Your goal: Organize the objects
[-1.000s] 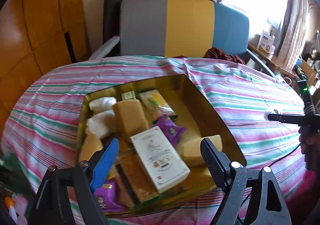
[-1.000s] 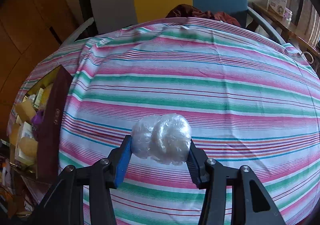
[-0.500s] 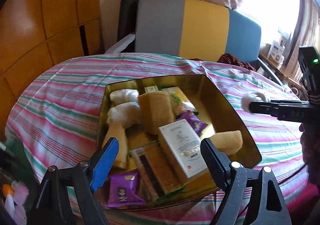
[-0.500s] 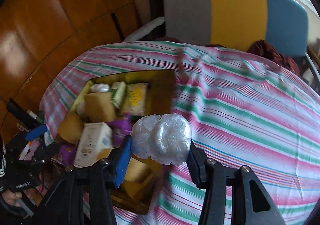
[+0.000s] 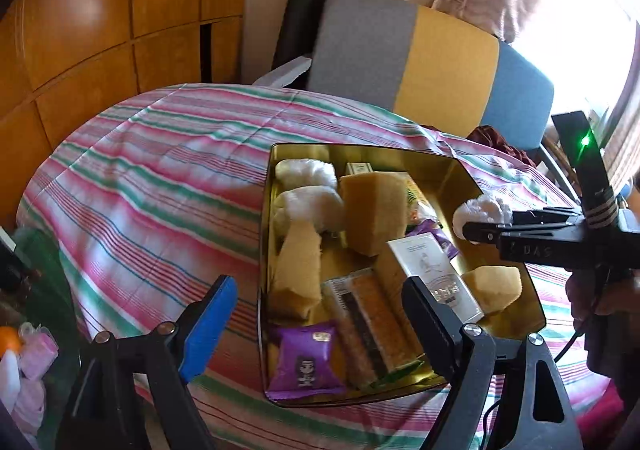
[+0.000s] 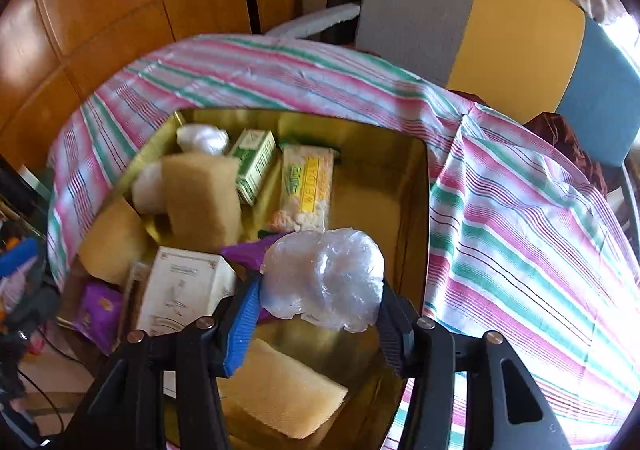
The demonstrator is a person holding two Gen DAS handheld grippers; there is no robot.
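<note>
My right claw [image 6: 318,304] has the plastic-wrapped white bundle [image 6: 324,278] between its jaws; the jaws are easing apart, but the blue and black pads are on its two sides and it hangs above the gold tin [image 6: 416,186], over the bare floor at the tin's right half. In the left wrist view that claw [image 5: 466,228] comes in from three o'clock with the white lump at its tip.

My left claw [image 5: 316,314] stands wide apart and holds nothing. It hovers at the tin's near edge, blue pad over the striped cloth [image 5: 152,186] at seven o'clock, black pad over the tin's contents at five o'clock.

The tin is crowded. In the right wrist view a tan sponge block [image 6: 202,198] sits at ten o'clock from the bundle, a green-and-white carton [image 6: 254,164] and a yellow snack packet [image 6: 306,186] at twelve, a white box [image 6: 182,290] at nine, and another tan block [image 6: 280,390] at six, right under the claw. A purple packet [image 5: 306,360] lies at the tin's near corner in the left view. Two more white bundles [image 5: 306,186] rest at the far left corner.

Beyond the table stands a chair [image 5: 424,58] with grey, yellow and blue panels.
</note>
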